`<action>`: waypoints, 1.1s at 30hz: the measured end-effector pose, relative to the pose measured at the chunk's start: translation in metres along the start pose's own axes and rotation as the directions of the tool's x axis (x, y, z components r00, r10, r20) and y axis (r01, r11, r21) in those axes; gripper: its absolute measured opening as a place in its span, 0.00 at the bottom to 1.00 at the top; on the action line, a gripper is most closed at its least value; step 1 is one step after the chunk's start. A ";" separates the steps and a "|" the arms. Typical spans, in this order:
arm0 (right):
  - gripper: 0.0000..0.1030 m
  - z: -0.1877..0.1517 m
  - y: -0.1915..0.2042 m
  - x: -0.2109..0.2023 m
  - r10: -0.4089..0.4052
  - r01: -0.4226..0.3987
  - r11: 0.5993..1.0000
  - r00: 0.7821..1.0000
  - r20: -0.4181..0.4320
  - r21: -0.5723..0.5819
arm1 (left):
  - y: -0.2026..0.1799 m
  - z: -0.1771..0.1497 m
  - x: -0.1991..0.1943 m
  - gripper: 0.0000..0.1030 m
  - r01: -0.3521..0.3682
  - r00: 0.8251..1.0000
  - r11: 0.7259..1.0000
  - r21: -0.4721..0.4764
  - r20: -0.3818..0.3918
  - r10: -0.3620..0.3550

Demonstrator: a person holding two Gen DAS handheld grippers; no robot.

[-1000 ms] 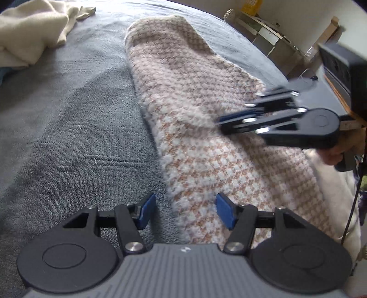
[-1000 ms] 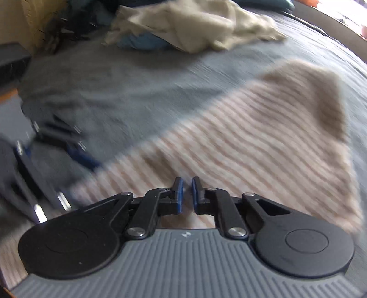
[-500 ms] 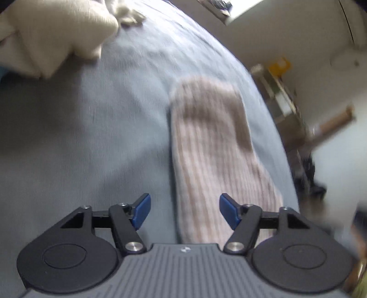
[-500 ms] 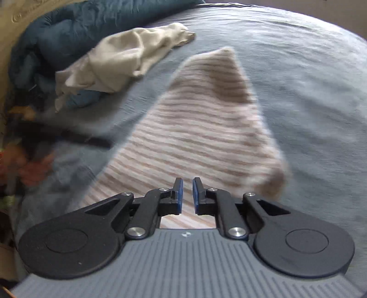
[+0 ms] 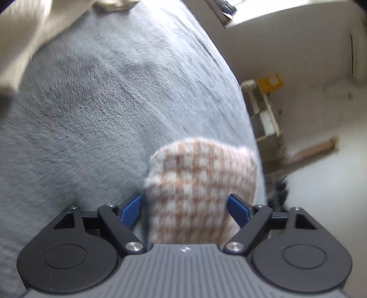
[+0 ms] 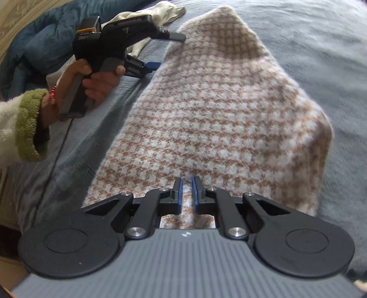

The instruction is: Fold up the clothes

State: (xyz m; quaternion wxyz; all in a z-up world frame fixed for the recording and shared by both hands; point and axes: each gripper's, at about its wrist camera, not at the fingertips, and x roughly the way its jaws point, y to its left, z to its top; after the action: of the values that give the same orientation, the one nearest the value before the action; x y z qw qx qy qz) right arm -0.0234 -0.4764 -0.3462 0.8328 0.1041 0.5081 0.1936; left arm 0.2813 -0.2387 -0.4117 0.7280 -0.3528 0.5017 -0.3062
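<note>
A pink-and-brown houndstooth knit garment point(image 6: 218, 103) lies lengthwise on the grey bed cover point(image 6: 321, 45). My left gripper point(image 5: 184, 206) is at the garment's narrow far end point(image 5: 201, 174). Its jaws are opening, with the cloth between the blue pads and neither pad pressing on it. In the right wrist view the left gripper point(image 6: 165, 51) sits at the garment's far left edge, held by a hand point(image 6: 101, 82). My right gripper point(image 6: 186, 190) is shut just over the garment's near end, with nothing visibly pinched between its pads.
A cream cloth point(image 5: 23, 34) lies crumpled at the bed's far left, also visible beyond the garment point(image 6: 165, 11). A teal duvet point(image 6: 34, 45) is bunched behind it. A white-and-green fleece sleeve point(image 6: 23, 128) enters from the left. A shelf point(image 5: 263, 110) with a yellow box point(image 5: 270, 82) stands past the bed's right edge.
The left gripper has travelled along the garment to its far end and its jaws have widened. The right gripper has rolled and stays shut over the near end.
</note>
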 end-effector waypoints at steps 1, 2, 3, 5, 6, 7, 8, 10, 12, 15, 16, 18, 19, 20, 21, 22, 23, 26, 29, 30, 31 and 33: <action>0.07 0.000 -0.001 0.000 0.002 -0.002 1.000 1.000 0.003 0.011 | 0.001 0.003 0.004 0.79 0.009 1.000 1.000 -0.011 -0.001 -0.009; 0.07 0.000 0.000 0.000 -0.002 0.001 1.000 1.000 0.005 0.007 | 0.002 0.006 0.008 0.79 0.018 1.000 1.000 -0.021 -0.002 -0.018; 0.07 -0.001 0.002 0.000 -0.008 0.008 1.000 1.000 0.005 -0.003 | 0.001 0.008 0.013 0.80 0.014 1.000 1.000 -0.019 -0.010 -0.015; 0.07 -0.001 0.006 0.000 -0.023 0.023 0.999 1.000 0.004 -0.030 | -0.003 0.011 0.020 0.81 -0.005 1.000 1.000 -0.003 -0.024 0.005; 0.07 -0.001 0.008 -0.001 -0.028 0.028 0.999 1.000 0.004 -0.038 | -0.006 0.012 0.022 0.81 -0.014 1.000 1.000 0.010 -0.028 0.014; 0.07 -0.002 0.008 -0.003 -0.032 0.032 0.999 0.999 0.005 -0.040 | -0.007 0.012 0.024 0.81 -0.023 0.999 1.000 0.019 -0.030 0.024; 0.07 -0.002 0.009 -0.005 -0.037 0.037 0.999 0.999 0.006 -0.038 | -0.008 0.011 0.024 0.80 -0.030 0.999 0.999 0.020 -0.031 0.030; 0.07 -0.003 0.010 -0.007 -0.045 0.045 0.998 0.999 0.006 -0.035 | -0.009 0.009 0.024 0.77 -0.044 0.999 0.999 0.017 -0.023 0.044; 0.07 -0.005 0.010 -0.003 -0.054 0.054 0.998 0.999 0.003 -0.026 | -0.013 0.006 0.025 0.73 -0.068 0.998 0.997 0.027 -0.004 0.068; 0.07 -0.007 0.010 0.004 -0.065 0.065 0.998 0.998 0.000 -0.018 | -0.022 0.003 0.025 0.66 -0.100 0.995 0.994 0.046 0.029 0.098; 0.07 -0.008 0.010 0.005 -0.067 0.067 0.998 0.998 0.002 -0.019 | -0.026 0.004 0.025 0.63 -0.107 0.994 0.993 0.055 0.040 0.105; 0.07 -0.008 0.011 0.006 -0.069 0.069 0.998 0.998 0.007 -0.010 | -0.036 0.004 0.022 0.59 -0.115 0.992 0.990 0.078 0.063 0.110; 0.07 -0.009 0.011 0.006 -0.071 0.071 0.997 0.997 0.009 -0.005 | -0.041 0.003 0.019 0.57 -0.112 0.992 0.989 0.093 0.074 0.106; 0.07 -0.009 0.011 0.006 -0.072 0.072 0.997 0.997 0.011 -0.001 | -0.046 0.001 0.016 0.55 -0.106 0.992 0.989 0.104 0.083 0.097; 0.07 -0.010 0.012 0.006 -0.076 0.076 0.997 0.997 0.015 -0.006 | -0.052 0.000 0.012 0.54 -0.099 0.992 0.988 0.116 0.092 0.088; 0.07 -0.011 0.014 0.006 -0.082 0.082 0.997 0.996 0.018 -0.013 | -0.058 -0.002 0.008 0.53 -0.091 0.992 0.987 0.130 0.100 0.078; 0.07 -0.012 0.015 0.007 -0.088 0.089 0.996 0.996 0.022 -0.023 | -0.063 -0.004 -0.001 0.52 -0.079 0.992 0.986 0.147 0.109 0.064; 0.07 -0.014 0.019 0.005 -0.103 0.104 0.994 0.994 0.035 -0.027 | -0.086 -0.011 -0.018 0.51 -0.049 0.991 0.976 0.214 0.133 0.020; 0.08 -0.014 0.023 -0.003 -0.113 0.114 0.994 0.992 0.054 -0.007 | -0.107 -0.018 -0.033 0.51 -0.016 0.988 0.969 0.246 0.150 -0.022; 0.10 -0.014 0.027 -0.011 -0.093 0.093 0.996 0.993 0.071 0.007 | -0.113 -0.019 -0.038 0.51 -0.008 0.988 0.966 0.257 0.154 -0.033; 0.10 -0.013 0.031 -0.020 -0.074 0.072 0.997 0.993 0.089 0.022 | -0.120 -0.021 -0.042 0.51 0.000 0.987 0.963 0.269 0.157 -0.044; 0.10 -0.014 0.042 -0.029 -0.024 0.020 0.999 0.994 0.107 0.036 | -0.133 -0.033 -0.059 0.51 0.002 0.985 0.952 0.306 0.166 -0.056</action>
State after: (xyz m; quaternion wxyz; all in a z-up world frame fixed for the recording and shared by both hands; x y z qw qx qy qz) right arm -0.0569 -0.4510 -0.3142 0.8590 0.1232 0.4671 0.1697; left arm 0.2197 -0.2732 -0.2808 0.8099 -0.2687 0.3783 -0.3589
